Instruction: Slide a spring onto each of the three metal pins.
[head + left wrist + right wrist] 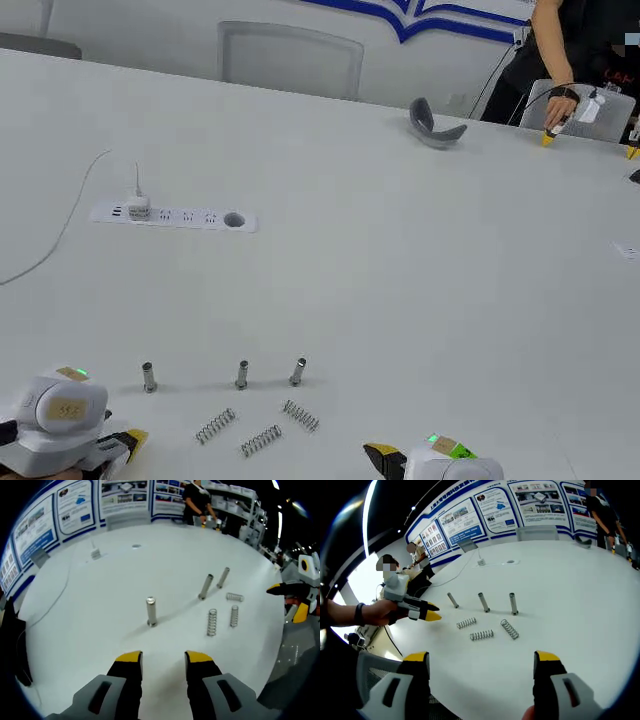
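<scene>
Three short metal pins stand upright in a row on the white table: left (149, 377), middle (241, 375), right (297, 372). All three are bare. Three springs lie flat just in front of them (215, 425) (261, 440) (300, 415). My left gripper (128, 442) is at the near left edge, open and holding nothing; in its own view (164, 657) the nearest pin (151, 611) stands just ahead. My right gripper (385, 459) hovers at the near edge to the right of the springs, jaws wide open (482, 656), with the springs (481, 635) ahead.
A white power strip (175, 215) with a plug and a cable lies further back on the left. A grey curved object (433, 125) rests at the far right. A person (560, 60) works at the far corner. A chair (290, 58) stands behind the table.
</scene>
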